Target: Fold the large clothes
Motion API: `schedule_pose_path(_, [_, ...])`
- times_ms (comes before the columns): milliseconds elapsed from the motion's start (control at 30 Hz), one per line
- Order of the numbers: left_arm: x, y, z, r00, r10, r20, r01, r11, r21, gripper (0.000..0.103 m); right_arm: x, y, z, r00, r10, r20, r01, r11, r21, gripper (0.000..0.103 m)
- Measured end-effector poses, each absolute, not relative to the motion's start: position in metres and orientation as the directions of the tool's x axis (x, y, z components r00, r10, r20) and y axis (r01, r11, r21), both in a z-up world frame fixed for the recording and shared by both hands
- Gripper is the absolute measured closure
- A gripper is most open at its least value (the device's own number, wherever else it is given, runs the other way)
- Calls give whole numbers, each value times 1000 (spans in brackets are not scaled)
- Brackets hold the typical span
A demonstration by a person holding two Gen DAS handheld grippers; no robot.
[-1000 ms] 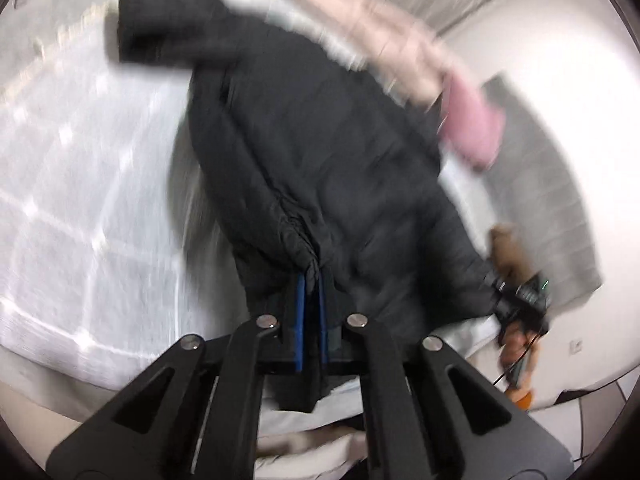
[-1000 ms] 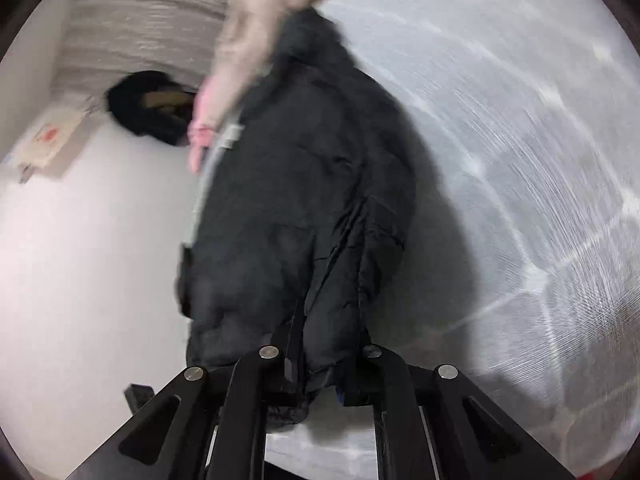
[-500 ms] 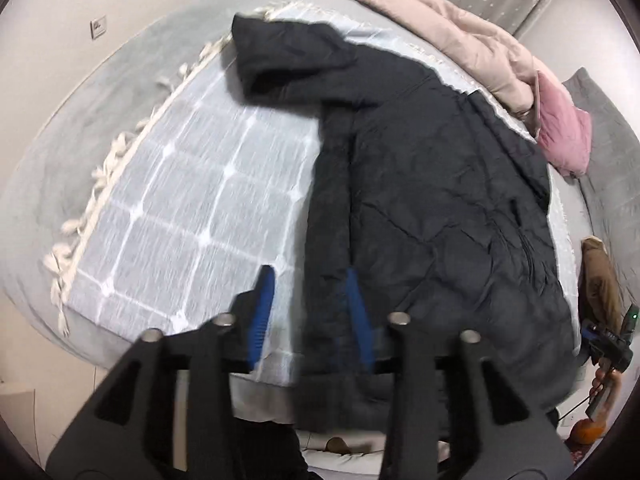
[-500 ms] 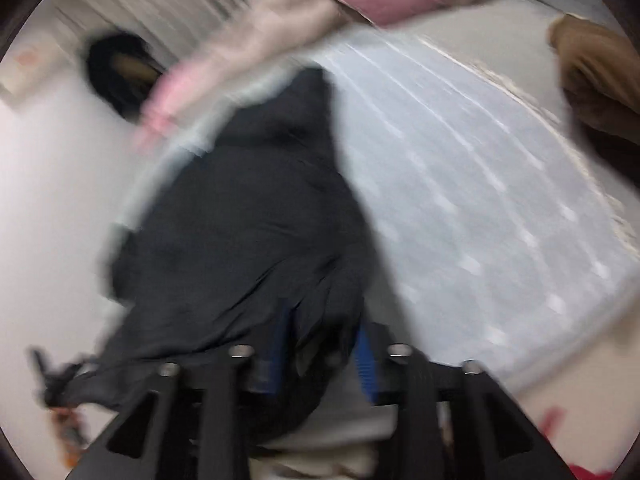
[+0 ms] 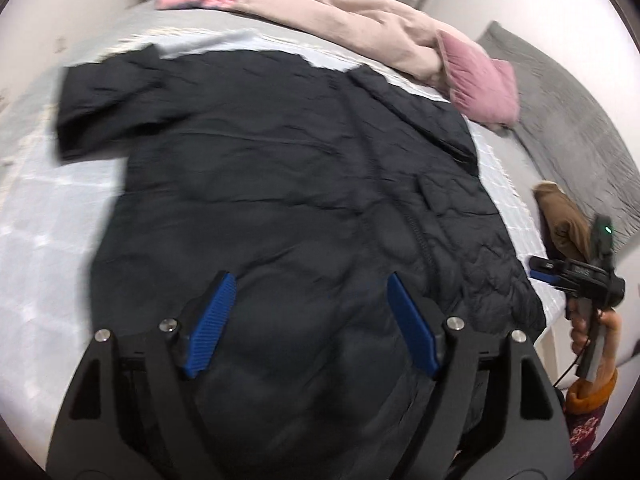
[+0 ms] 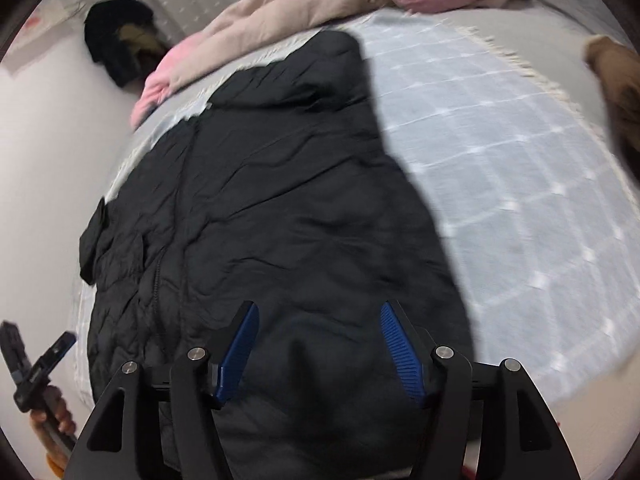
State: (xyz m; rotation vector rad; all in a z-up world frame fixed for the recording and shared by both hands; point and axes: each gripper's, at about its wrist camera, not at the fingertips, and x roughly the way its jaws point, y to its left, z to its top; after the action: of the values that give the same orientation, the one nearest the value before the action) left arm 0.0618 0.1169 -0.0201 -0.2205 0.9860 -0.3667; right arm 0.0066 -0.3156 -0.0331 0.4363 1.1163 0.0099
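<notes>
A large black quilted jacket (image 5: 288, 184) lies spread flat on a pale checked bedspread (image 5: 44, 248), one sleeve out to the left. It also fills the right wrist view (image 6: 280, 200). My left gripper (image 5: 310, 322) is open and empty above the jacket's near hem. My right gripper (image 6: 318, 350) is open and empty above the hem too. In the left wrist view the right gripper (image 5: 576, 276) shows at the bed's right edge. In the right wrist view the left gripper (image 6: 38, 364) shows at the lower left.
A beige garment (image 5: 352, 16) and pink pillows (image 5: 480, 80) lie along the bed's far side. A brown item (image 5: 560, 220) sits on the right by a grey cushion (image 5: 560, 120). A dark furry item (image 6: 120, 48) lies by the wall. The bedspread has a fringed edge (image 6: 532, 76).
Both grippers let go of the jacket's hem and opened wide. The jacket, held up a second ago, now lies flat on the bed, and both grippers have drawn back toward the near edge.
</notes>
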Motion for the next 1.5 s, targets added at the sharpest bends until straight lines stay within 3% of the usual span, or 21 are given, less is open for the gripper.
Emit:
schedule_pose_path(167, [71, 97, -75, 322, -283, -904, 233, 949, -214, 24, 38, -293, -72, 383, 189, -904, 195, 940, 279, 38])
schedule_pose_path(267, [53, 92, -70, 326, -222, -919, 354, 930, -99, 24, 34, -282, -91, 392, 151, -908, 128, 968, 216, 37])
schedule_pose_path(367, [43, 102, -63, 315, -247, -917, 363, 924, -124, 24, 33, -275, -83, 371, 107, -922, 107, 982, 157, 34])
schedule_pose_path(533, [49, 138, -35, 401, -260, -878, 272, 949, -157, 24, 39, -278, -74, 386, 162, -908, 192, 949, 250, 34])
schedule_pose_path(733, [95, 211, -15, 491, -157, -857, -28, 980, -195, 23, 60, -251, -57, 441, 265, -857, 173, 912, 371, 33])
schedule_pose_path(833, [116, 227, -18, 499, -108, -860, -86, 981, -173, 23, 72, -240, -56, 446, 267, -855, 174, 911, 375, 33])
schedule_pose_path(1200, [249, 232, -46, 597, 213, -774, -208, 972, 107, 23, 99, -216, -75, 410, 291, -865, 201, 896, 396, 33])
schedule_pose_path(1267, [261, 240, -50, 594, 272, -757, -268, 954, 132, 32, 99, -213, -75, 407, 282, -869, 191, 904, 383, 33])
schedule_pose_path(1300, [269, 243, -52, 589, 289, -755, -289, 948, 137, 43, 100, -212, -75, 406, 274, -872, 189, 908, 374, 33])
schedule_pose_path(1333, [271, 247, -53, 581, 308, -754, -304, 941, 150, 60, 101, -210, -77, 402, 268, -876, 190, 911, 366, 33])
schedule_pose_path(1400, [274, 262, -53, 551, 383, -741, -361, 910, 203, 79, 99, -211, -77, 397, 266, -879, 188, 913, 361, 33])
schedule_pose_path(1500, [264, 300, -42, 541, 445, -714, -455, 869, 197, 79, 100, -213, -77, 397, 270, -877, 187, 912, 365, 33])
